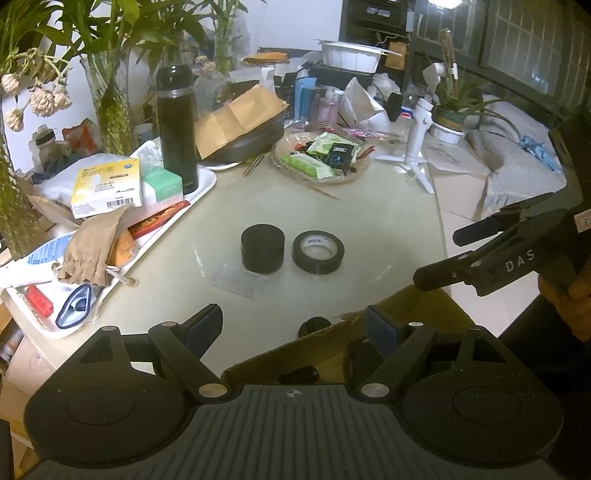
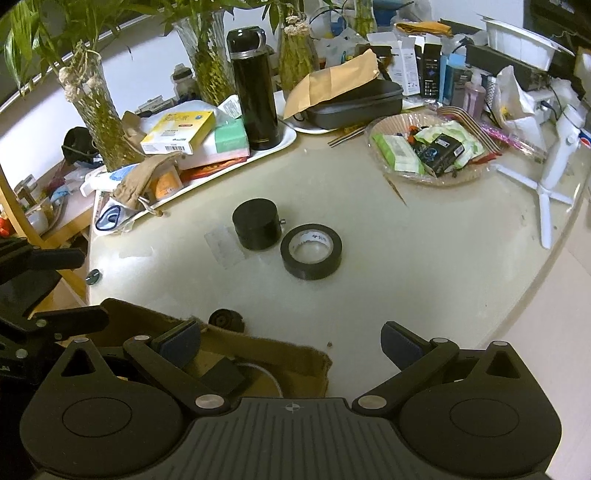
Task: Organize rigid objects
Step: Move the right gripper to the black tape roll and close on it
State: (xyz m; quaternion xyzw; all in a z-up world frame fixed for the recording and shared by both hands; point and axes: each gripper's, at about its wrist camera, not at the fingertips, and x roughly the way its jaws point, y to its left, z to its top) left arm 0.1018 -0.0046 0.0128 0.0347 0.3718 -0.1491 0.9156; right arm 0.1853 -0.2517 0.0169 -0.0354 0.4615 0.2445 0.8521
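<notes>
one cardboard box (image 2: 258, 354), one black jar (image 2: 256, 229), one tape roll (image 2: 311, 251).

Matte black left claw (image 1: 293, 326) and right claw (image 2: 291, 338) (blue pads, silver pivot screws), lettered "DAS".

I had dim, yellowish indoor light in both feeds, with a dull green cast. The table (image 1: 369, 229) caught a soft sheen from overhead, and the black tape roll (image 2: 311, 251) threw only a faint shadow. A bright ceiling light (image 1: 445, 3) blew out at the top of the left view. Strong fisheye bending curved the table edge and darkened the corners. Detail was soft and noisy; the far clutter smeared, and print on the yellow box (image 1: 107, 186) stayed unreadable.
</notes>
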